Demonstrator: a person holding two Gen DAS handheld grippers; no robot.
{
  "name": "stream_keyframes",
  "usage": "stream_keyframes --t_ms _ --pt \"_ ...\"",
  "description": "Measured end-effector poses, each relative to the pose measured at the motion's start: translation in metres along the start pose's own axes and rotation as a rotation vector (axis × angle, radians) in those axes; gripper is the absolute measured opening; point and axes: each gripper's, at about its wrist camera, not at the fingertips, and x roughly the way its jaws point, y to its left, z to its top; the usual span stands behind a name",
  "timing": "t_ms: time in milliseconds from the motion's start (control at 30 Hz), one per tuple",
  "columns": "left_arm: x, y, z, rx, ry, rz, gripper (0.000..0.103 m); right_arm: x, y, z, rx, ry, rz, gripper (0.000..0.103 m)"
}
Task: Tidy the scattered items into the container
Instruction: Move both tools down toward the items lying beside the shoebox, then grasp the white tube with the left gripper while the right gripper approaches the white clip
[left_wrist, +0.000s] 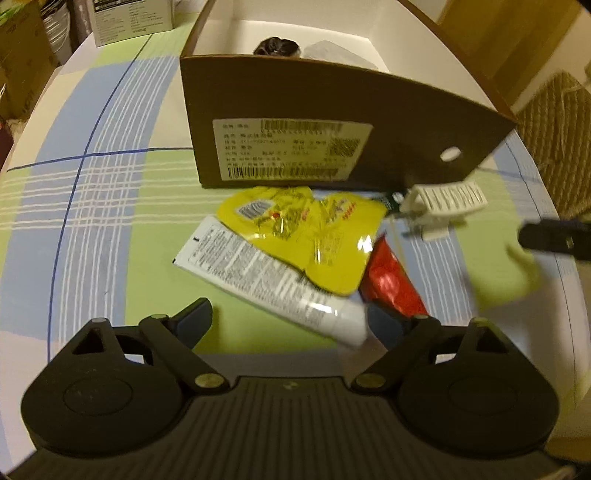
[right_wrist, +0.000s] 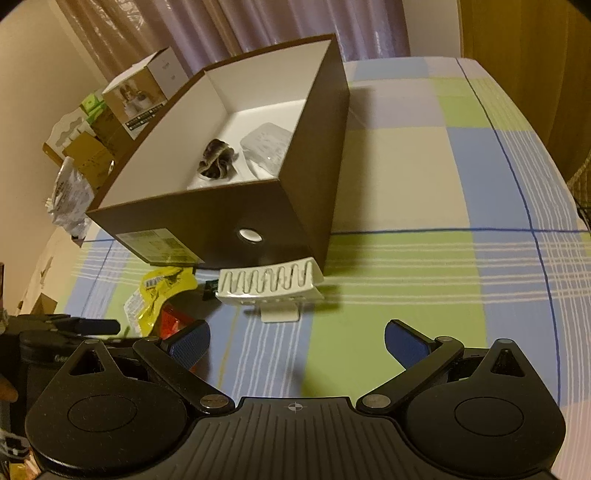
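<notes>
A brown cardboard box (left_wrist: 332, 110) (right_wrist: 295, 206) with a white inside stands on the checked tablecloth. Inside lie a dark scrunchie (right_wrist: 216, 158) and a clear packet (right_wrist: 266, 146). In front of the box lie a yellow packet (left_wrist: 306, 236) (right_wrist: 155, 295), a white tube (left_wrist: 266, 277), a red packet (left_wrist: 391, 284) (right_wrist: 171, 325) and a white hair claw clip (left_wrist: 443, 206) (right_wrist: 269, 288). My left gripper (left_wrist: 291, 321) is open, its fingers either side of the tube's near end. My right gripper (right_wrist: 297, 339) is open and empty, just short of the clip.
The checked tablecloth (right_wrist: 424, 177) covers the table. Cartons (right_wrist: 140, 96) and bags (right_wrist: 70, 199) are stacked beyond the table's left edge. A white carton (left_wrist: 129, 18) stands at the far left corner. A wicker basket (left_wrist: 554, 129) stands off the right edge.
</notes>
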Motion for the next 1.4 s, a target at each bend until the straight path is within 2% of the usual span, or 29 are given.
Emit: stream_keyframes --t_ms 200,267,433,667,933,1000,1400 --pt "0.014 -0.001 0.005 0.009 0.011 0.011 0.082 0.007 0.002 -0.004 -0.005 0.014 0.015 0.103" --pt "0.014 0.001 0.002 0.017 0.010 0.011 0.071 0.011 0.004 -0.005 -0.017 0.011 0.019 0.103" --pt "0.006 0.014 -0.007 0.038 0.000 0.028 0.060 0.030 0.016 -0.001 -0.059 0.010 0.022 0.103" --pt "-0.007 0.034 -0.021 0.032 0.015 0.072 0.060 0.051 0.031 0.016 -0.091 -0.016 -0.007 0.103" --pt "-0.009 0.036 -0.026 0.014 0.014 0.095 0.065 0.075 0.034 0.021 -0.129 -0.011 -0.084 0.103" --pt "-0.009 0.036 -0.025 0.009 0.013 0.094 0.065 0.074 0.031 0.018 -0.158 -0.005 -0.077 0.089" --pt "-0.009 0.042 -0.023 0.045 0.029 0.091 0.070 0.032 0.000 -0.022 -0.265 0.020 -0.061 0.088"
